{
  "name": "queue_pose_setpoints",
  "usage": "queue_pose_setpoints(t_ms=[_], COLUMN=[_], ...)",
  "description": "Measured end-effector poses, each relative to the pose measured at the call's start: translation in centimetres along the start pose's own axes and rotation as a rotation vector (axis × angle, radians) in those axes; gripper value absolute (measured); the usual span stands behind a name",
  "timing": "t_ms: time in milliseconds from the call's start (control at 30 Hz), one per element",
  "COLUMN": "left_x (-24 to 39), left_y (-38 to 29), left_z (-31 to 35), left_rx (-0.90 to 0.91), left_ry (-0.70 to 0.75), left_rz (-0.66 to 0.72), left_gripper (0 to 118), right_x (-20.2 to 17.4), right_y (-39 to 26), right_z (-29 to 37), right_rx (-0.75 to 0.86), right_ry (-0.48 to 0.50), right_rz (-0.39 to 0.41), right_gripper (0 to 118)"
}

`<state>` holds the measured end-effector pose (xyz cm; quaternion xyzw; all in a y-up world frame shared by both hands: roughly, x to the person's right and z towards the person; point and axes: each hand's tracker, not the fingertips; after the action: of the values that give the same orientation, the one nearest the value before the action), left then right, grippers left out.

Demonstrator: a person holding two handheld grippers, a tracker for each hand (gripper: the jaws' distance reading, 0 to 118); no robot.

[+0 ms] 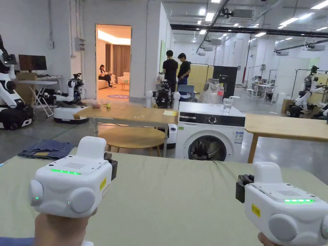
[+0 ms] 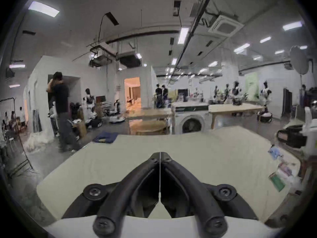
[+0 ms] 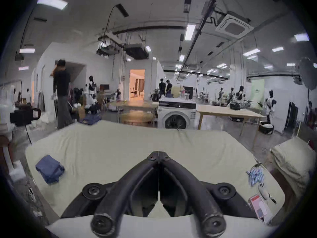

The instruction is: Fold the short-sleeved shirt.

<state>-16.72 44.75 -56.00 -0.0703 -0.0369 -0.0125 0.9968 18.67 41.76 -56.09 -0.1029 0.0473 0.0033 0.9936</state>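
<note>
Pale green cloth covers the table (image 1: 179,198) seen in the head view, above which the left gripper (image 1: 73,179) and right gripper (image 1: 285,205) are held well apart in the person's hands, their jaws hidden behind the white housings. A folded blue garment (image 1: 46,149) is seen flat at the table's far left corner, beyond and to the left of the left gripper, its longer side set roughly across the picture; whether it is the short-sleeved shirt cannot be told. In the left gripper view, the left gripper (image 2: 160,155) is shown closed, jaw tips met with nothing between them, and the blue garment (image 2: 105,137) lies far ahead to the left. In the right gripper view, the right gripper (image 3: 158,155) is likewise shown closed and empty, with the garment (image 3: 49,171) well off to its left near the table edge and a striped cloth (image 3: 255,174) to its right.
</note>
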Motion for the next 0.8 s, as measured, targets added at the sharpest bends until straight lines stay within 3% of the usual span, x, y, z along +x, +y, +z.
queue_pose_setpoints(t_ms=[100,233,367,500,633,667,733,800], left_x=[2.9,5.7,5.6,5.1,4.7,4.7,4.9,5.3], left_y=[0.6,-0.1,-1.0,-1.3,-1.1,-1.0,-1.0,-1.1], left_z=[0.9,2.0,2.1,2.2,2.5,2.5,2.4,2.3], left_rx=[0.012,0.034,0.008,0.000,0.027,0.034,0.039,0.044], left_ry=[-0.045,-0.054,-0.083,-0.045,-0.029,-0.031,-0.031,-0.029], left_rz=[0.005,-0.058,-0.022,-0.031,-0.011,-0.008,-0.013,-0.026], left_gripper=[0,0,0,0,0,3,19,32], right_x=[-0.3,-1.3,-1.9,-0.9,-0.2,-0.1,0.0,-0.1], right_y=[0.3,0.4,0.3,-0.1,-0.4,-0.5,-0.4,-0.4], right_z=[1.6,2.4,2.9,3.3,3.4,3.5,3.4,3.3], right_rx=[0.059,0.044,0.062,0.079,0.095,0.099,0.101,0.090], right_ry=[-0.084,-0.086,-0.100,-0.090,-0.077,-0.068,-0.057,-0.043], right_rz=[0.062,0.041,0.082,0.010,-0.014,-0.023,-0.029,-0.017], right_gripper=[0,0,0,0,0,0,2,23])
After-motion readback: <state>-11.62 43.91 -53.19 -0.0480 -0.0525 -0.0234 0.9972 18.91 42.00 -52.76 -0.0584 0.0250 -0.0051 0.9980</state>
